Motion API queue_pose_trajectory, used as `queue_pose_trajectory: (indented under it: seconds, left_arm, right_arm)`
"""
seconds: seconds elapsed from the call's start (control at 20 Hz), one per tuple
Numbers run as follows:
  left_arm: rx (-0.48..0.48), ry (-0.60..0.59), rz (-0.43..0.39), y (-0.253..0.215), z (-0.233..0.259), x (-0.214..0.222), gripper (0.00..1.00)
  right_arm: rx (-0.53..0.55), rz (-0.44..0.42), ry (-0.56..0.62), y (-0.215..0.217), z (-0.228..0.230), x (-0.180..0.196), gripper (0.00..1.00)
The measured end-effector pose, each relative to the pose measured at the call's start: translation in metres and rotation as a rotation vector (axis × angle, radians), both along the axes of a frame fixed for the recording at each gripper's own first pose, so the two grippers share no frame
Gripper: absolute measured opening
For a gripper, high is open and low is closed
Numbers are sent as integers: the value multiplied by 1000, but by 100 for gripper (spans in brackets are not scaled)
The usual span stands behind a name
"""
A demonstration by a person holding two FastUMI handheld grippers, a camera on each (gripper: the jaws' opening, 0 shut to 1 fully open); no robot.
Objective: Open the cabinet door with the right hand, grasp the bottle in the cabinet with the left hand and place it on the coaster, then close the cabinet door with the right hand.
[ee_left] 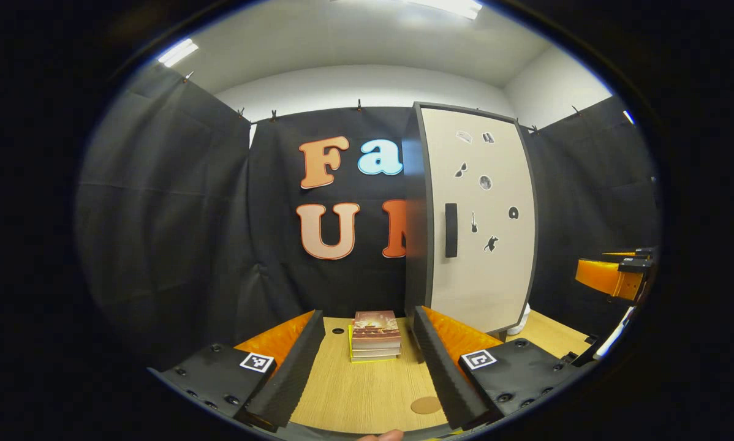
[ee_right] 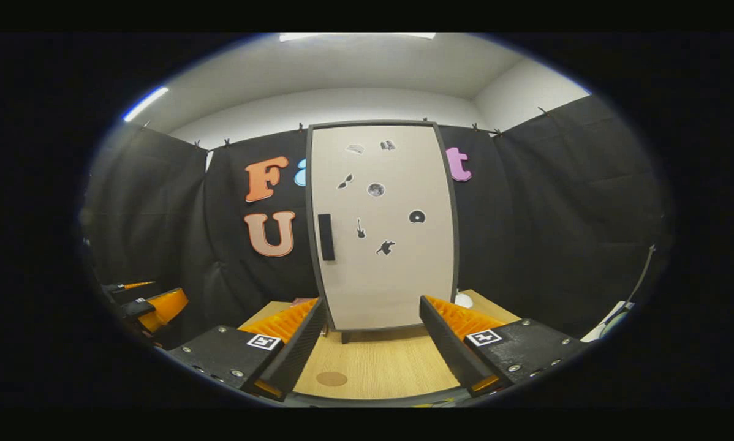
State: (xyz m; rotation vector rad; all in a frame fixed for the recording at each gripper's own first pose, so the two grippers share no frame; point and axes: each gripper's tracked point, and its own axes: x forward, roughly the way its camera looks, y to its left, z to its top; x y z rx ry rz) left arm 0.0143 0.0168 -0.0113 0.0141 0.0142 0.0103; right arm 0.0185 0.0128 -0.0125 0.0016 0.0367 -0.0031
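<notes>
A tall cabinet (ee_right: 382, 226) with a pale door and dark frame stands on the wooden table, its door closed; a black handle (ee_right: 325, 237) runs down the door's left side. In the left gripper view the same cabinet (ee_left: 477, 220) stands right of centre with its handle (ee_left: 451, 229). A round brown coaster (ee_left: 426, 405) lies on the table near my left gripper (ee_left: 367, 367), which is open and holds nothing. My right gripper (ee_right: 373, 343) is open too, facing the door from a distance, with the coaster (ee_right: 331, 378) just ahead. The bottle is hidden.
A stack of books (ee_left: 375, 335) lies on the wooden table (ee_left: 355, 392) left of the cabinet. The other gripper shows at the right edge (ee_left: 615, 275) of the left gripper view and at the left edge (ee_right: 149, 303) of the right gripper view. A white object (ee_right: 463, 300) sits behind the cabinet.
</notes>
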Motion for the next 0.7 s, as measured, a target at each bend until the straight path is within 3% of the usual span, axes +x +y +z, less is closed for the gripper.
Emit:
queue_pose_trajectory:
  seconds: [0.7]
  left_arm:
    - [-10,23,-36,51,-24,39,95]
  right_arm:
    - [-44,-20,14,59,1,47,94]
